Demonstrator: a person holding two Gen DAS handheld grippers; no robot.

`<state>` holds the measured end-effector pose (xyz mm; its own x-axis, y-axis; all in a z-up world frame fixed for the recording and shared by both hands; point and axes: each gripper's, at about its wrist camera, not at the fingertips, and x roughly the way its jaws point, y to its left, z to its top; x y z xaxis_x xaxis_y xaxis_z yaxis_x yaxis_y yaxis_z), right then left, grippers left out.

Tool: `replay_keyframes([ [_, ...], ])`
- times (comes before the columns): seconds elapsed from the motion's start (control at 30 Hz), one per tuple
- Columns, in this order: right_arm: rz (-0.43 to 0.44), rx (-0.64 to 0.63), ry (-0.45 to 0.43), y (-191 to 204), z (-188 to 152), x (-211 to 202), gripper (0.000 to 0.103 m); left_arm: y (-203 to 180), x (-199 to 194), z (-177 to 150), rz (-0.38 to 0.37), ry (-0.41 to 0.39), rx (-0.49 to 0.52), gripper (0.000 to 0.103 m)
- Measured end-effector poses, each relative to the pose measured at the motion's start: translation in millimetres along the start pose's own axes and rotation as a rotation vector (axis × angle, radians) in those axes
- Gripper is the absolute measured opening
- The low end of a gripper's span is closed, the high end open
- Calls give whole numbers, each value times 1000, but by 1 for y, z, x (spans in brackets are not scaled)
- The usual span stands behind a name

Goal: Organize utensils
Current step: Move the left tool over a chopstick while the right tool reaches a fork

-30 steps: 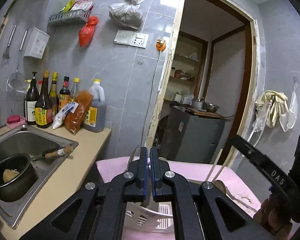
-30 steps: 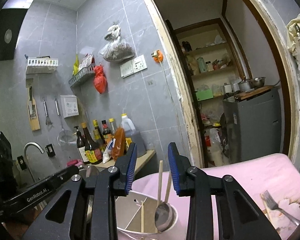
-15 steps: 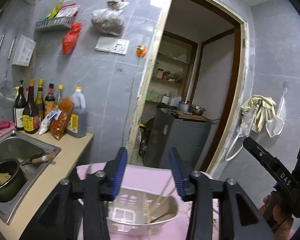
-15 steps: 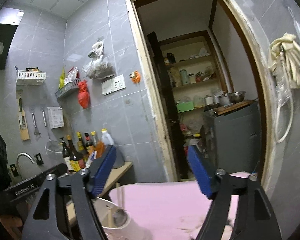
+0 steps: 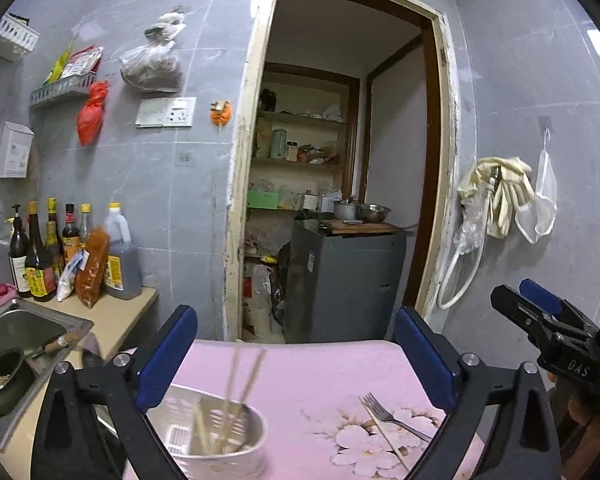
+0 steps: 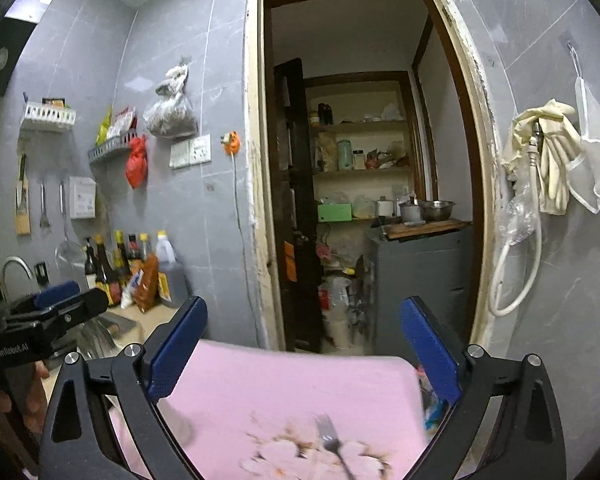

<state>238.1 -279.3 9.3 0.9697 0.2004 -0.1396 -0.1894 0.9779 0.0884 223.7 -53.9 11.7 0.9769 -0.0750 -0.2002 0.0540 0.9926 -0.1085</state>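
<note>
A white utensil holder [image 5: 216, 436] stands on the pink flowered table [image 5: 312, 364], low left in the left wrist view, with chopsticks [image 5: 240, 380] and other utensils standing in it. A metal fork [image 5: 388, 414] lies on the cloth to its right beside a single chopstick [image 5: 384, 436]. The fork also shows in the right wrist view [image 6: 332, 440]. My left gripper [image 5: 296, 356] is open and empty above the holder. My right gripper [image 6: 300, 354] is open and empty above the table and the fork.
A counter with a sink [image 5: 16, 336] holding a dark pot [image 5: 4, 384] is at the left, with sauce bottles [image 5: 60, 252] behind. A doorway [image 5: 340, 184] opens onto a pantry with a grey cabinet [image 5: 340, 280]. Gloves [image 5: 496, 196] hang on the right wall.
My left gripper opened and let go of the utensil it held over the holder. My right gripper opened wider. Both drew back and turned right; the fork on the cloth came into view.
</note>
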Motion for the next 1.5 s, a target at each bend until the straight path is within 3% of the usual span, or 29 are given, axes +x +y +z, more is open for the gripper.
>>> replay_keyframes([
  [0.53,-3,42,184,-90,-57,29,96,-73,63,-47,-45,126,28,102],
  [0.77,67,90,294,-119,-88,58,95,-87,96,-72,-75,236,26,102],
  [0.9,108,98,344,-126,-105,74,88,-87,114,-86,-76,299,2,101],
  [1.3,282,131,578,-130,-165,146,50,-81,177,-137,-138,574,-68,62],
  [1.5,347,87,648,-113,-183,172,40,-85,197,-159,-161,691,-68,44],
])
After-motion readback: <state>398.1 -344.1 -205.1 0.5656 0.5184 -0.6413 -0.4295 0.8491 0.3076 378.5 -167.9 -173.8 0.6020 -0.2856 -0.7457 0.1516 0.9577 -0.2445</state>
